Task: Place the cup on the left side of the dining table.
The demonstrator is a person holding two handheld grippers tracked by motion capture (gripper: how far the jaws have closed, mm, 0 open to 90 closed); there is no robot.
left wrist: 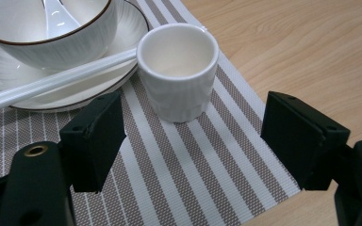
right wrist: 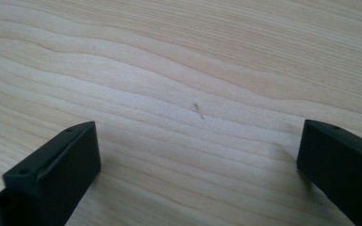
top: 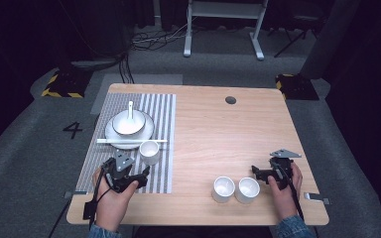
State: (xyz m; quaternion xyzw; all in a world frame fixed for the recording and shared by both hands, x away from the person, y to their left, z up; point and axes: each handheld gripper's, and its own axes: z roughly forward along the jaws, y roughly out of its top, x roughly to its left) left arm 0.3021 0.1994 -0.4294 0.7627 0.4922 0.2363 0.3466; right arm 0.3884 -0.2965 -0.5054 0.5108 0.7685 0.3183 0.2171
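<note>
Striped mat (top: 161, 144): spoon (top: 130, 110) in bowl (top: 127, 124)

A white bowl (top: 128, 122) with a spoon (top: 130, 110) in it is seen on a plate (top: 146, 133), on a striped mat (top: 161, 148) at the left of the wooden desk (top: 218, 139). White chopsticks (top: 124, 141) are laid across the plate's near rim. Two white cups (top: 235, 189) are set side by side near the front edge.

Bare striped mat (left wrist: 193, 165) fronts the cup (left wrist: 177, 70); chopsticks (left wrist: 56, 81) crowd behind.
</note>
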